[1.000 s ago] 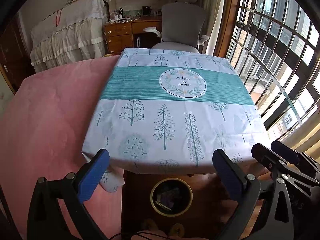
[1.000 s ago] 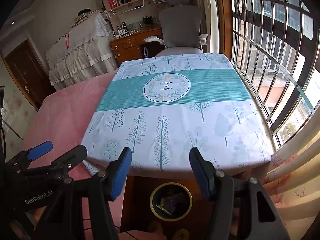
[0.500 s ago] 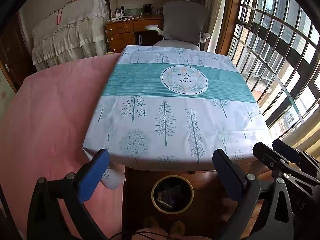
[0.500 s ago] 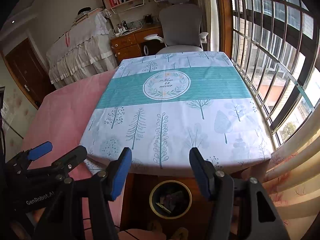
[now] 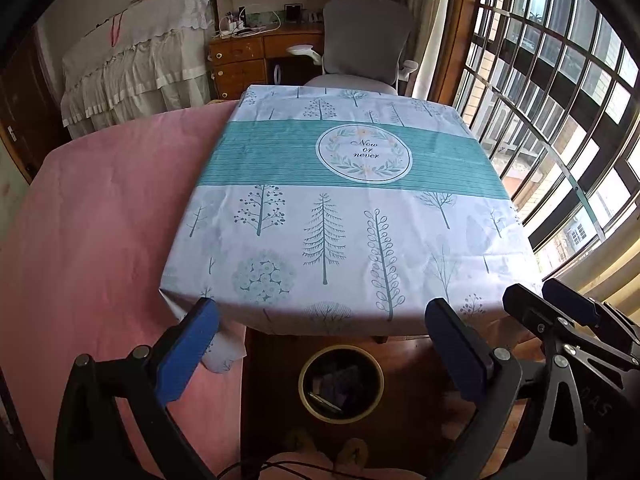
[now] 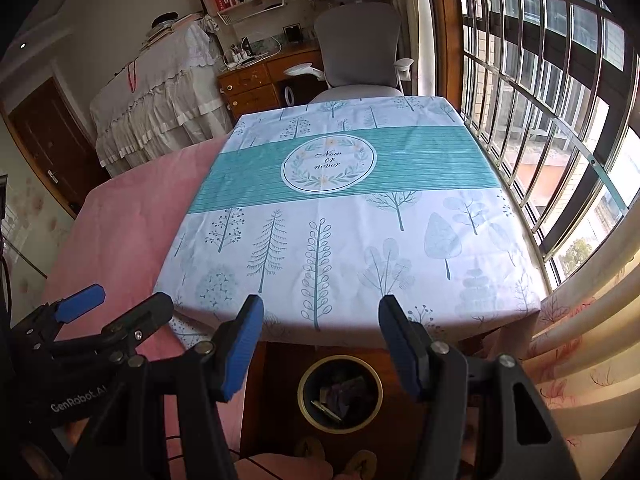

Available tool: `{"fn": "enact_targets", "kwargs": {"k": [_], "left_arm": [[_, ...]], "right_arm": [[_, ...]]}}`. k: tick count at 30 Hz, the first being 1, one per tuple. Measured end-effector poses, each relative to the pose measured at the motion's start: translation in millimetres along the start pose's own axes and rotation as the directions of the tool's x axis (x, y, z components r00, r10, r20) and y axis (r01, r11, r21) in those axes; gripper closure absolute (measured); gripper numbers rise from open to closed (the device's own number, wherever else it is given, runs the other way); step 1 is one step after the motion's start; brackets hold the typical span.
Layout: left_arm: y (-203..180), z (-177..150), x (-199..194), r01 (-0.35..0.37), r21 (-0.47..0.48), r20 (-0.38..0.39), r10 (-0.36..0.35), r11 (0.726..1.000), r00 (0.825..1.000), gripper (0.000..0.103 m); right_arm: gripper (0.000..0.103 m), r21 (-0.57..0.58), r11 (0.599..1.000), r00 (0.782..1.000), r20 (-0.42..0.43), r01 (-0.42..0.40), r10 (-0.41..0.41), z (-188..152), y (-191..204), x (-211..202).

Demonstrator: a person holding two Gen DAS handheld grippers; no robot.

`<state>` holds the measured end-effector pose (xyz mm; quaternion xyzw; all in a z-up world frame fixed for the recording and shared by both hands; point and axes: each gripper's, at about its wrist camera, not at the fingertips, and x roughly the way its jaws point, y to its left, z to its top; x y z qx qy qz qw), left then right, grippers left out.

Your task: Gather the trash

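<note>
Both tongs held apart over the near table edge, trash bin on the floor below between them.

From left to right: the pink cloth (image 5: 100, 208) covers the left side, then the left tongs (image 5: 320, 334) stand wide apart with nothing between the blue pads, tilted down toward the near edge of the table (image 5: 344, 208) with its tree-print cloth; the round bin (image 5: 341, 384) sits on the wooden floor just under that edge, between and below the fingers, with dark scraps inside. The right tongs (image 6: 320, 334) are likewise apart and empty, the bin (image 6: 340, 392) again low between the fingers; in the left view they show at the right edge (image 5: 560, 308). Compared with a second ago the table top looks slightly further off; the bin and both tongs' opening look unchanged. The window (image 6: 560, 100) lies at far right.
</note>
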<state>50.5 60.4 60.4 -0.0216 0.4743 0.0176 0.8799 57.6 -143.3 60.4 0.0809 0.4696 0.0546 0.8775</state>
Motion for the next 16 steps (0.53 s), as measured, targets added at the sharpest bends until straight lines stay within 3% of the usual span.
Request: {"fn": "enact_targets", "kwargs": {"k": [16], "left_arm": [[-7.3, -3.1, 2.5, -0.024, 0.002, -0.021, 0.024, 1.0, 0.999, 0.001]], "right_arm": [[0.043, -0.001, 1.0, 1.0, -0.013, -0.007, 0.007, 2.1, -4.1, 1.7]]}}
